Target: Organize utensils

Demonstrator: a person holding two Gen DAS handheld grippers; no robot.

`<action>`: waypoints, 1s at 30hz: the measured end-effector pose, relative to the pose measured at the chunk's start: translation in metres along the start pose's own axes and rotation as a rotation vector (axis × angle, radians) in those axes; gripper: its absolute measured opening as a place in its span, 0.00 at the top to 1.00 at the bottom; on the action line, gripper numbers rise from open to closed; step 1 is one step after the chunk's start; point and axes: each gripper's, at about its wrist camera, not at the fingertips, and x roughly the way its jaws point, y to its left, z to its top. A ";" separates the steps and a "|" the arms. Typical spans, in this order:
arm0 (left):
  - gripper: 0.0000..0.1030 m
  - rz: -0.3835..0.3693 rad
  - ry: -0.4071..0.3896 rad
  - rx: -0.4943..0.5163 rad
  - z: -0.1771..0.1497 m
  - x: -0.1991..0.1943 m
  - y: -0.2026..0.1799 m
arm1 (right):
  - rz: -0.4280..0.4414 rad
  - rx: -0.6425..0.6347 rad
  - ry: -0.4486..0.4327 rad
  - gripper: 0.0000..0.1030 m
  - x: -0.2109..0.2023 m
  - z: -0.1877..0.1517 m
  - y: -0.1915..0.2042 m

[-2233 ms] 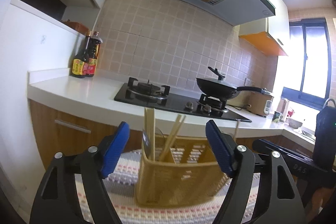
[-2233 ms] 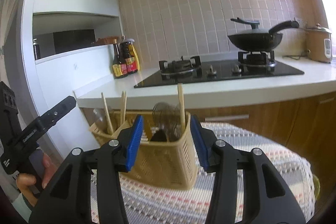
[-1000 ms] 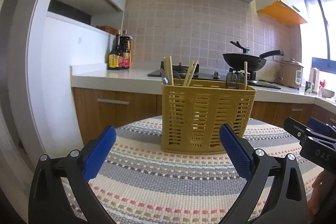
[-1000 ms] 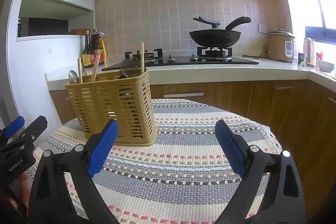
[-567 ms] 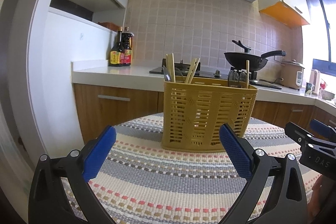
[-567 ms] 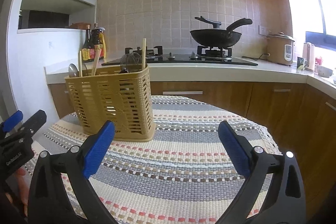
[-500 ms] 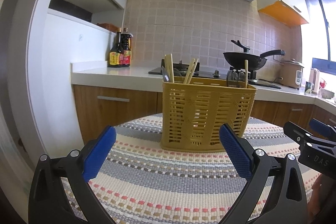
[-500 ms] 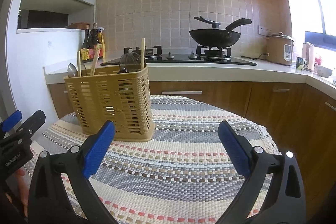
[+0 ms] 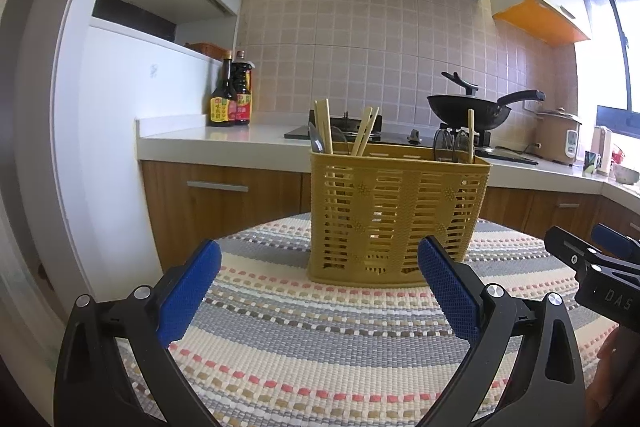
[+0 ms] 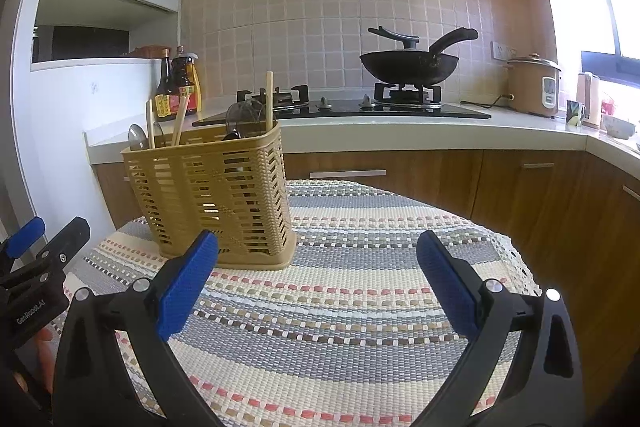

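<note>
A yellow slotted utensil basket stands upright on the striped cloth, straight ahead of my left gripper, and appears left of centre in the right wrist view. Wooden chopsticks and spoons stick up from one end of it; a single chopstick and dark ladles rise from the other. Both grippers sit back from the basket, apart from it. My left gripper is open and holds nothing. My right gripper is wide open over bare cloth, to the right of the basket.
The round table's striped woven cloth drops off at its right edge, with wooden cabinets beyond. Behind are a white counter, sauce bottles, a gas hob with a black wok and a rice cooker.
Earlier both grippers stood close around the basket; they have since drawn back from it and their jaws have spread wide. Over the last second the views barely shift.
</note>
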 end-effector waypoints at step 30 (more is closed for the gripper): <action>0.07 0.000 0.005 0.010 0.000 0.001 0.000 | 0.001 0.011 0.018 0.08 0.004 0.000 -0.002</action>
